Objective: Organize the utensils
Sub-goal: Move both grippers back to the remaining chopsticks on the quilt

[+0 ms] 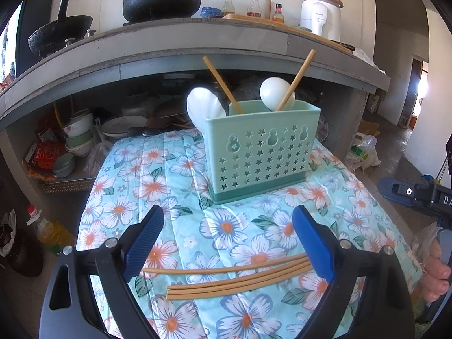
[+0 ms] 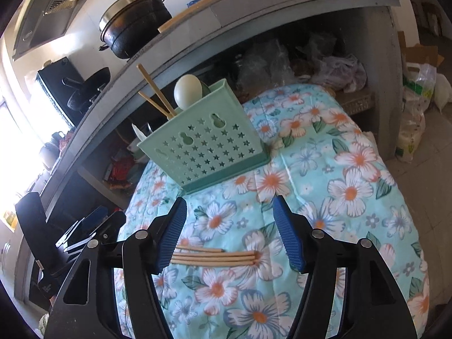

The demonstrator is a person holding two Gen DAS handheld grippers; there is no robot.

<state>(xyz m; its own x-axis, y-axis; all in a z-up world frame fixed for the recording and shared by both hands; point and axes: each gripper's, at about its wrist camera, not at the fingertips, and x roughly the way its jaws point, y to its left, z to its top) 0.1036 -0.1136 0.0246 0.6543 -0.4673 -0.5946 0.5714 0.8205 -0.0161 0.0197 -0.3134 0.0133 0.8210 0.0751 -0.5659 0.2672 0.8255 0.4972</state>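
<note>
Four loose chopsticks (image 1: 240, 281) lie side by side on the floral cloth (image 1: 175, 169), short of the green caddy (image 1: 262, 149), which already holds two chopsticks (image 1: 295, 82) and two white spoons (image 1: 204, 107); these four likely go there too. The left gripper (image 1: 228, 243) hangs over them, jaws wide and empty, as if to straddle the bundle. The right gripper (image 2: 228, 231) is also open with nothing gripped, over the sticks' ends.
</note>
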